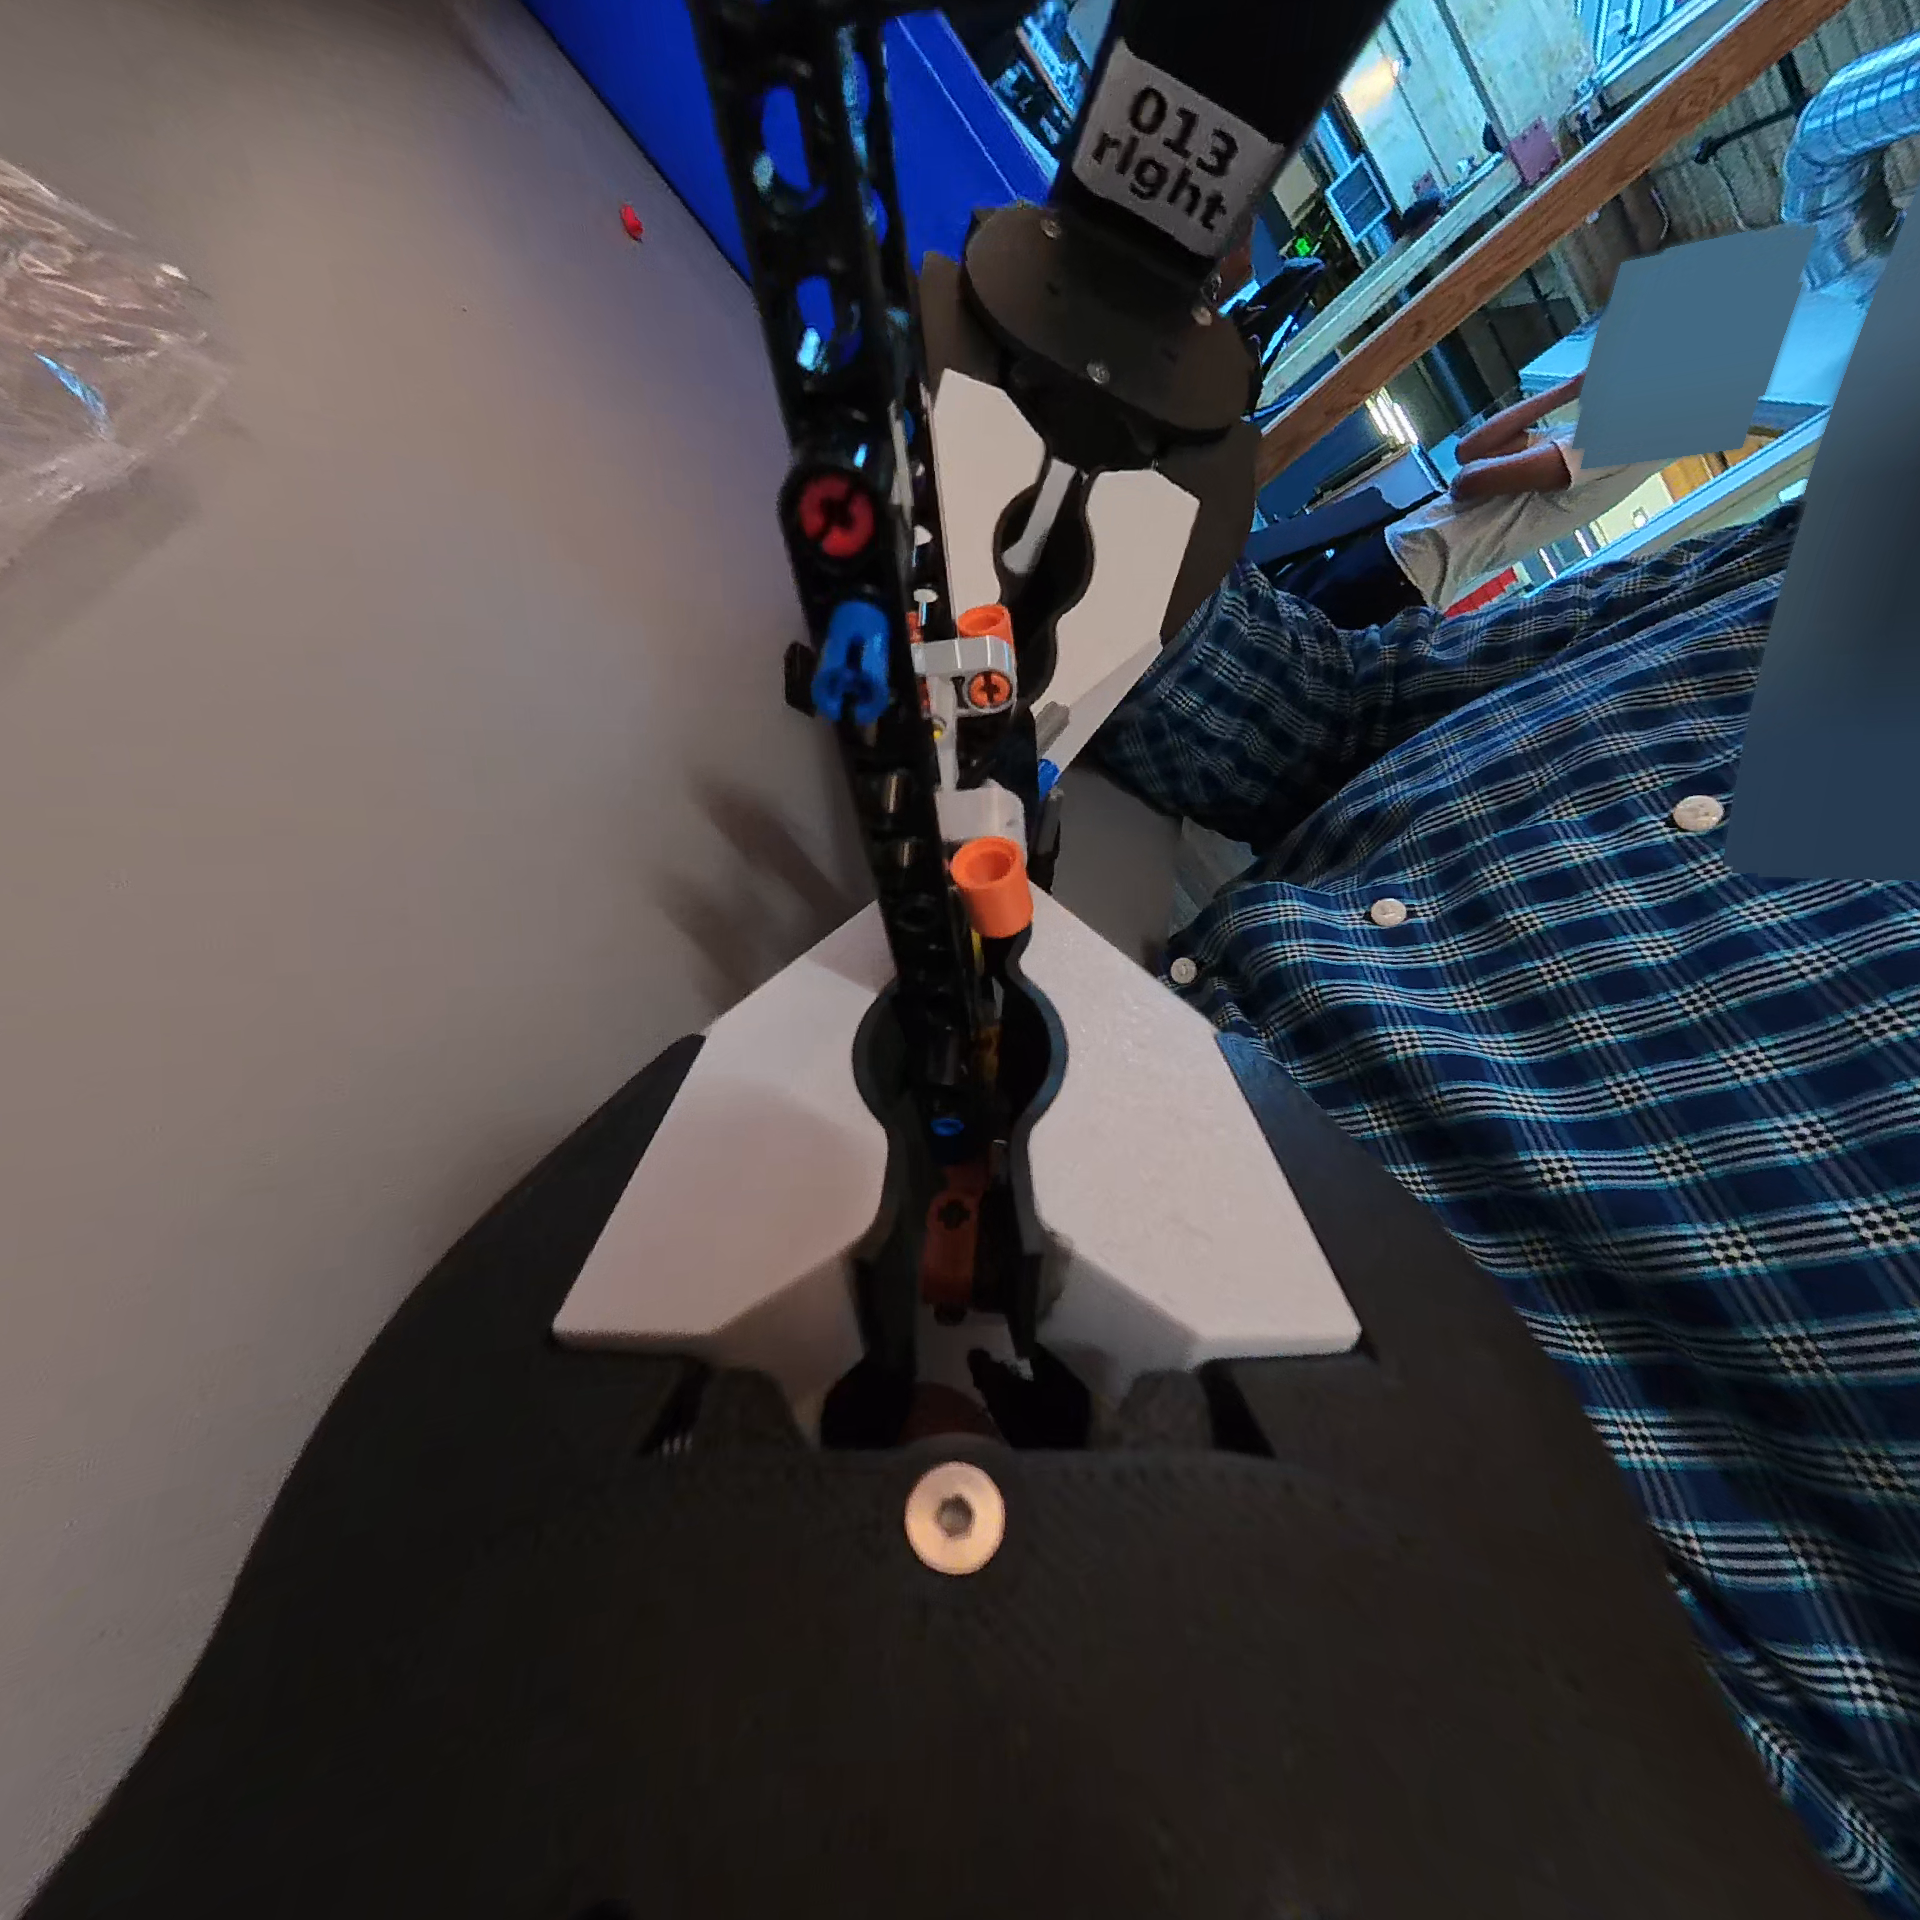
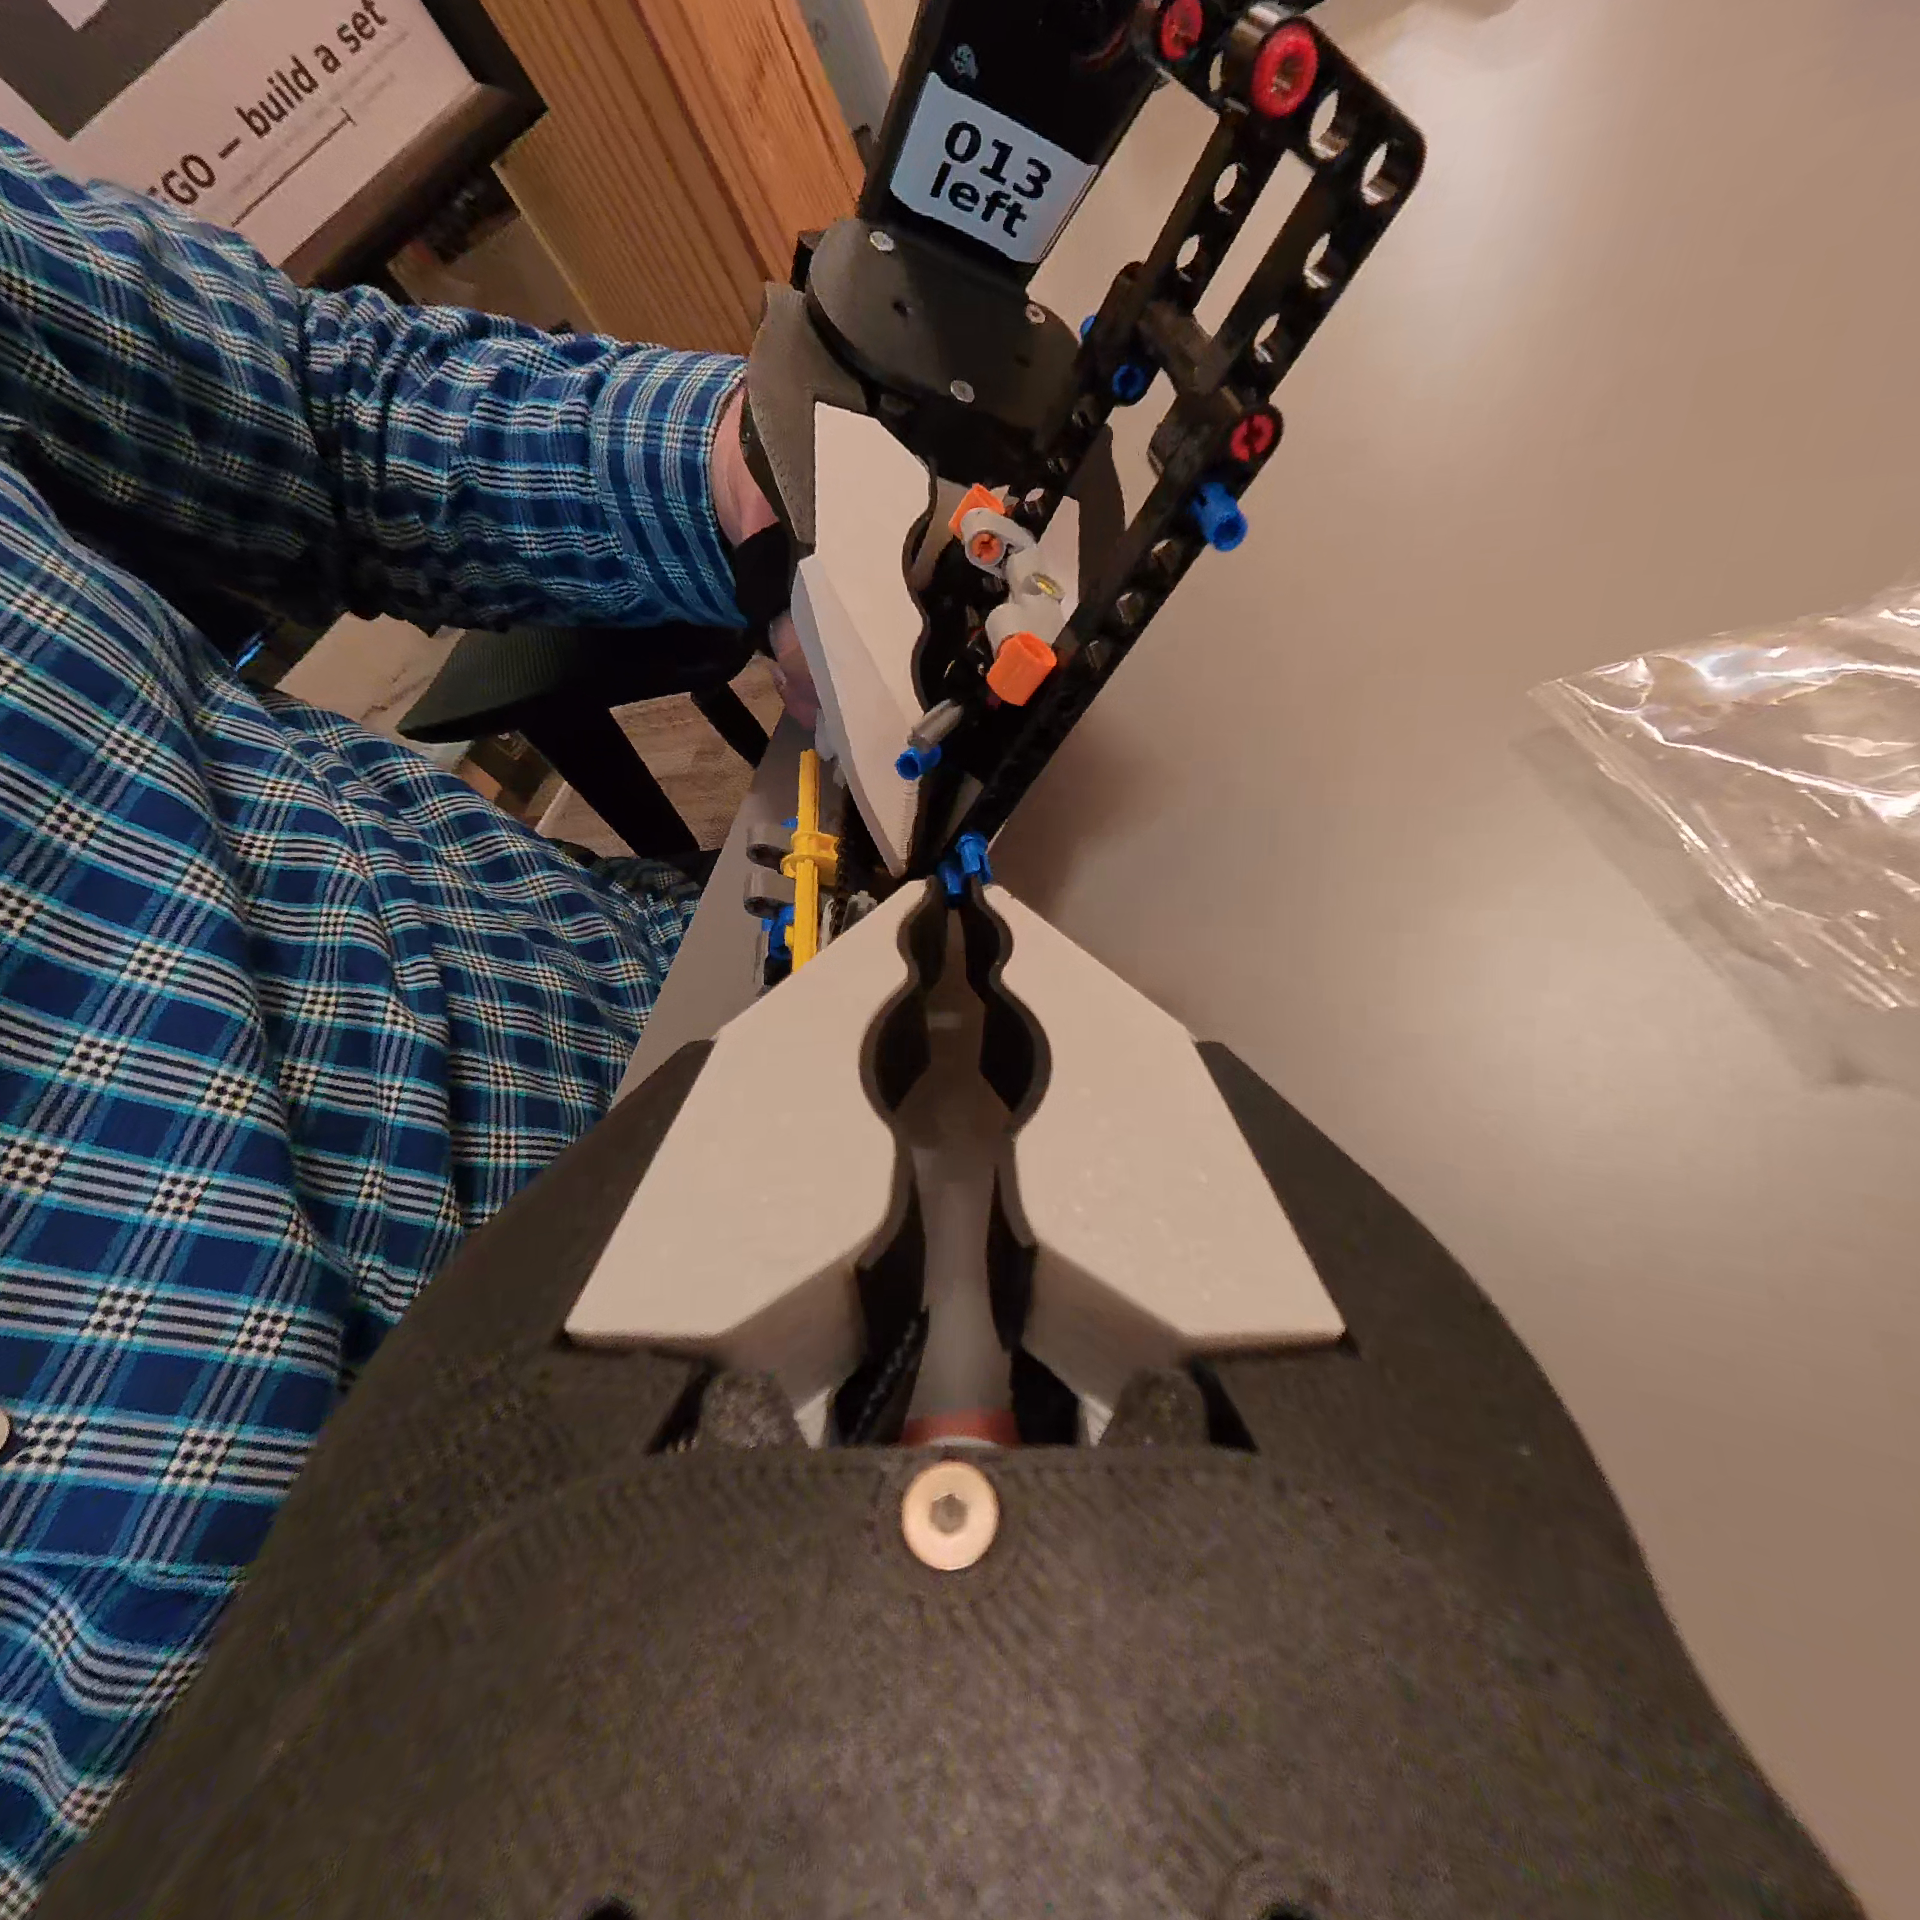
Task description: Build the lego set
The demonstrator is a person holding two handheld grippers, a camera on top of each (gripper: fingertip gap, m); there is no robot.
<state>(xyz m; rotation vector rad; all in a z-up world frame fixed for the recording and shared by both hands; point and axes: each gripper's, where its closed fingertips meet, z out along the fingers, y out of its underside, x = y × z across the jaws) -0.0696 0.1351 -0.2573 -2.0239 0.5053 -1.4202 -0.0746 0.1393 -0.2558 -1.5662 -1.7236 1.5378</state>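
my left gripper [image 1: 961, 1023] clamped on the black lego frame [image 1: 831, 436], its top cut off, my right gripper [image 2: 951, 914] pinching a blue pin [image 2: 964, 860] at the frame's lower end, above the worktop [image 2: 1455, 935], plastic bag [image 2: 1756, 790] partly out of view

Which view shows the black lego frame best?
Right wrist view: the black lego frame shows broadside, both beams and holes visible, held in the left gripper. Left wrist view shows it edge-on, running from between that gripper's fingers up out of frame.
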